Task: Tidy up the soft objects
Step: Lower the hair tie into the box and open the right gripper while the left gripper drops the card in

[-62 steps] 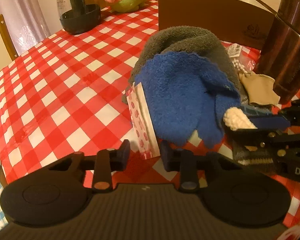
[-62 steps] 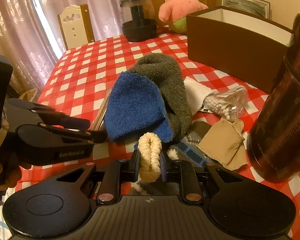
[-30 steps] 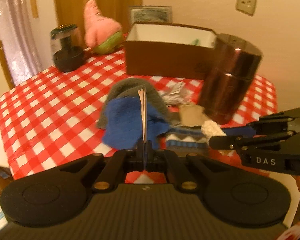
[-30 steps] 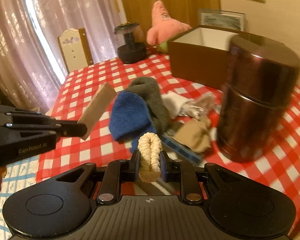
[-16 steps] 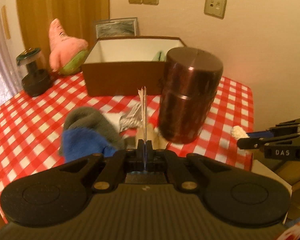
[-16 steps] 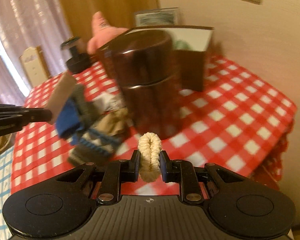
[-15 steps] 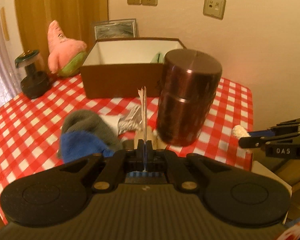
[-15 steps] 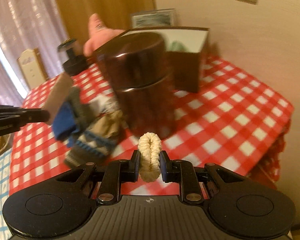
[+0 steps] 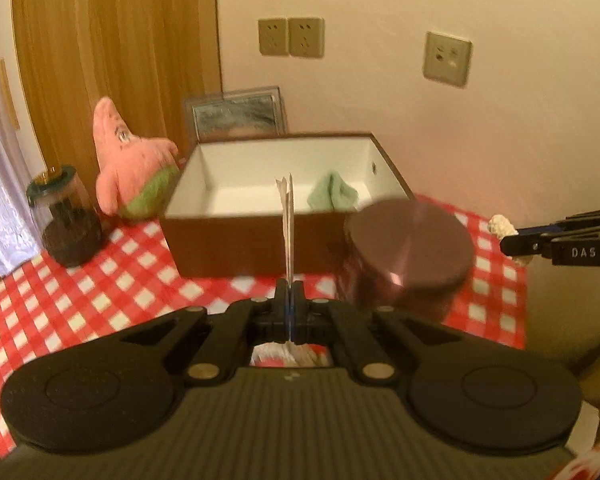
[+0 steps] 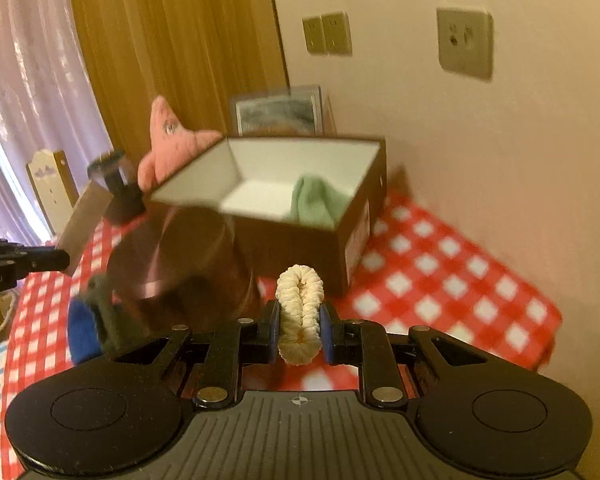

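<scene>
My left gripper [image 9: 289,288] is shut on a thin flat paper packet [image 9: 287,224], held upright and edge-on, high above the table. My right gripper [image 10: 300,316] is shut on the cream ribbed cuff of a sock [image 10: 300,312]. Both are raised and face the open brown box [image 9: 260,252] with a white inside, which holds a green cloth [image 9: 332,196]. The right gripper also shows at the right edge of the left wrist view [image 9: 512,238]. The left gripper shows at the left edge of the right wrist view [image 10: 60,258]. A blue and grey sock pile [image 10: 88,324] lies low on the left.
A tall brown metal canister [image 9: 408,256] stands just before the box. A pink star plush [image 9: 128,176] and a dark glass jar [image 9: 66,224] sit left of the box. A framed picture [image 9: 236,114] leans on the wall. The red checked tablecloth [image 10: 440,280] ends near the wall.
Both grippers have risen and moved forward toward the box, each keeping its hold. The box inside now shows from above. The sock pile has dropped out of the left wrist view.
</scene>
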`<state>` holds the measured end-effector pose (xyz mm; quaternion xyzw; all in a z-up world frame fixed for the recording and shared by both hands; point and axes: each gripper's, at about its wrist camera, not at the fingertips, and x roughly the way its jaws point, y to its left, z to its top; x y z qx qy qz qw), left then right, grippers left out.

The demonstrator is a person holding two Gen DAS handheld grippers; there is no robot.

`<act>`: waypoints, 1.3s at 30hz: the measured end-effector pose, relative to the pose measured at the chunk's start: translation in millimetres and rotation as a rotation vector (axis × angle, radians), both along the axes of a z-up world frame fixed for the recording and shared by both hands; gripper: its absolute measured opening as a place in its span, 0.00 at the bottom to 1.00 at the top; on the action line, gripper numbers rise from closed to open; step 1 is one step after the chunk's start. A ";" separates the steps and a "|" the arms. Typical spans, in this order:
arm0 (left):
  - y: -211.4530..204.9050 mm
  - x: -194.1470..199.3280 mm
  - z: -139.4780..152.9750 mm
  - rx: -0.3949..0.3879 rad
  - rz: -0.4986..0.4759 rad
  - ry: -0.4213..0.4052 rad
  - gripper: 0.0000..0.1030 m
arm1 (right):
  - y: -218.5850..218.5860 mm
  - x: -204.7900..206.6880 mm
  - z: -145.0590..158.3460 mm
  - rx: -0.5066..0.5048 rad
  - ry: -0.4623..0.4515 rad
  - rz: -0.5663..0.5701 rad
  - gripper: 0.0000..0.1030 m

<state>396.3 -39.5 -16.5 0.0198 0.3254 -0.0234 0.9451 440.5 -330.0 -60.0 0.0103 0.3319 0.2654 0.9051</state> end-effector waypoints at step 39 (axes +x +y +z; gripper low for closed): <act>24.6 261.1 -64.5 -0.145 0.008 0.251 0.20 | 100.4 229.9 -41.0 0.074 0.141 0.178 0.21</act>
